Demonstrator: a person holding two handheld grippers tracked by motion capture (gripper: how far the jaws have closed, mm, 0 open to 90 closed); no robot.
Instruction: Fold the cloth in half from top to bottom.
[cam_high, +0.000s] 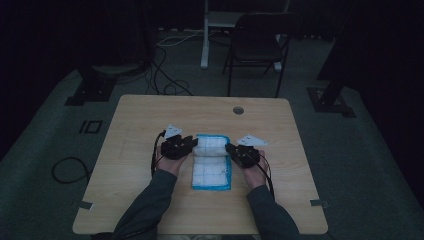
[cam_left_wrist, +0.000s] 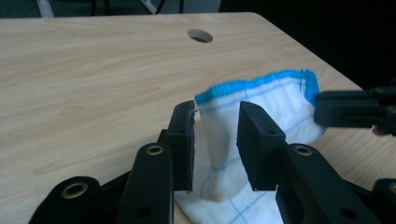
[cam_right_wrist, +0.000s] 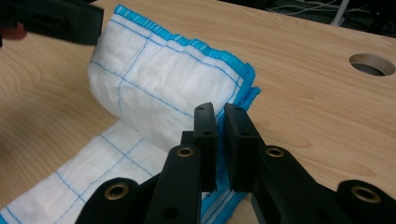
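Note:
A white cloth (cam_high: 212, 162) with blue grid lines and a blue hem lies lengthwise on the wooden table (cam_high: 145, 120). Its far end is lifted and curled over toward the person. My left gripper (cam_high: 191, 145) is at that end's left side. In the left gripper view the jaws (cam_left_wrist: 215, 112) stand apart, and a raised fold of cloth (cam_left_wrist: 261, 98) stands between them, brushing the pads. My right gripper (cam_high: 231, 149) is at the right side. Its jaws (cam_right_wrist: 219, 112) are nearly together over the cloth's (cam_right_wrist: 154, 88) blue edge.
A round cable hole (cam_high: 238, 110) sits near the table's far edge. Beyond the table are a dark folding chair (cam_high: 257, 42), a white post and cables on the grey floor. Bare wood lies to the left, right and front of the cloth.

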